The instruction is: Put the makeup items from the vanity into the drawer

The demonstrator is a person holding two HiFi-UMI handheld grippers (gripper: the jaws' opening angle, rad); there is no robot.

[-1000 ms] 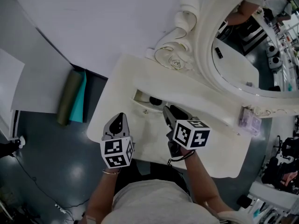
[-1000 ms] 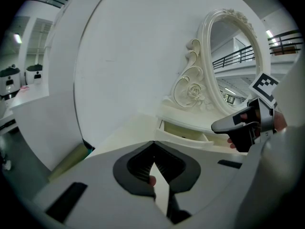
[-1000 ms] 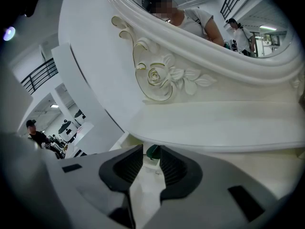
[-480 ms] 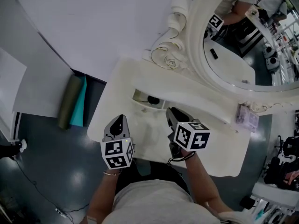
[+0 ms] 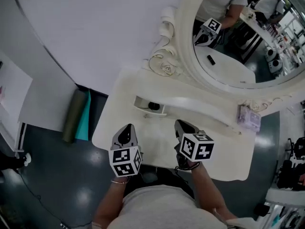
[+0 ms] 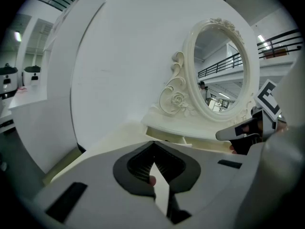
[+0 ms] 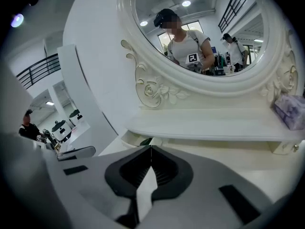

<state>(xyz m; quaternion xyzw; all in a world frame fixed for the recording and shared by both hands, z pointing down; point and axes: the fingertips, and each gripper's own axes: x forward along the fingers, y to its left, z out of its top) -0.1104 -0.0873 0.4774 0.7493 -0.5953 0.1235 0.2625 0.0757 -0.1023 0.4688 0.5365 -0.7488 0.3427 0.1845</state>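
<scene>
So the left claw (image 5: 125, 129) and right claw (image 5: 181, 124) are both hovering side by side over the front part of the white desk (image 5: 155, 138), pointing toward the back and tilting downward a bit. The left claw's jaws are sitting together at the tips, gripping nothing as far as I'm seeing. The right claw's jaws have just been closing and are now meeting tip to tip with nothing between them. The little drawer (image 5: 142, 102) under the desk's raised shelf is standing open, just beyond the claws and a bit nearer the left one, and a dark makeup item (image 5: 153, 106) is lying inside it. Neither claw is touching the drawer. The big oval mirror (image 5: 233, 42) with the curly frame is reflecting the person and one claw's marker cube. A lavender box (image 5: 249, 118) is sitting off at the right end of the shelf, well apart from both claws. Down on the floor (image 5: 52, 175) left of the desk, an olive roll (image 5: 74, 114) is lying right beside a teal sheet (image 5: 84, 118).
</scene>
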